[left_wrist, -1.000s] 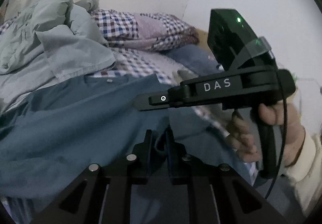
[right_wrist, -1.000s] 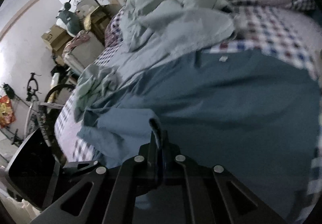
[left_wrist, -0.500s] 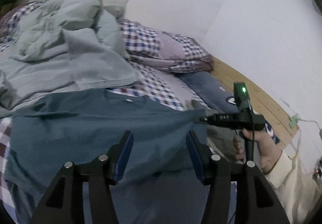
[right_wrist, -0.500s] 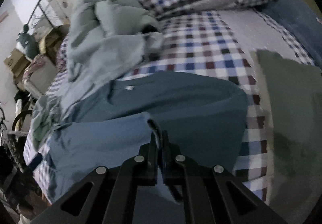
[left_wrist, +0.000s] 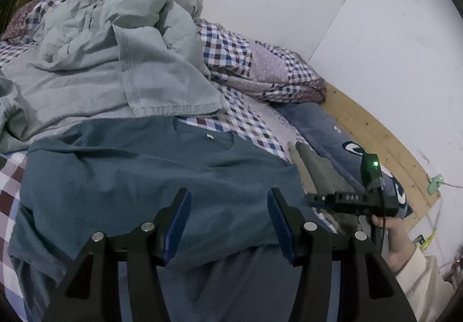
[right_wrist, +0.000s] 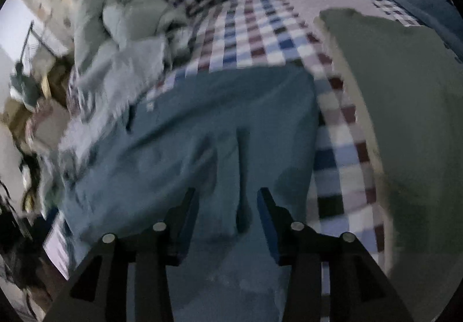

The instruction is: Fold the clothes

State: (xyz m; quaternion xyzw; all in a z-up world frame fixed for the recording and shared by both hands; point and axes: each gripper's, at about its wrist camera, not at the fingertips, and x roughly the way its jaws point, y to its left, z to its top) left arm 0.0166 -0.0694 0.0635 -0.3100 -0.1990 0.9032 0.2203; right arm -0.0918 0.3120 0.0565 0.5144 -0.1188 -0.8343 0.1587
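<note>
A teal T-shirt point(left_wrist: 144, 177) lies spread on the checked bed, collar and white label at the far side, its lower part folded up over the body. My left gripper point(left_wrist: 228, 200) hovers above the fold, open, with nothing between its blue pads. In the left wrist view the right gripper point(left_wrist: 311, 200) is held by a hand at the shirt's right edge. The right wrist view is blurred: the right gripper point(right_wrist: 227, 200) stands open over the teal T-shirt point(right_wrist: 217, 133), a crease of cloth lying between its fingers without being pinched.
A pale green crumpled sheet point(left_wrist: 101, 61) is piled behind the shirt. A checked quilt point(left_wrist: 254, 67) lies by the white wall. A folded olive garment point(right_wrist: 399, 104) and a blue cushion point(left_wrist: 332, 136) sit to the right. A wooden bed edge point(left_wrist: 385, 136) runs along the wall.
Both grippers let go of the teal shirt and opened. The left gripper drew back and up; the right gripper swung away to the shirt's right edge, leaving the hem folded over.
</note>
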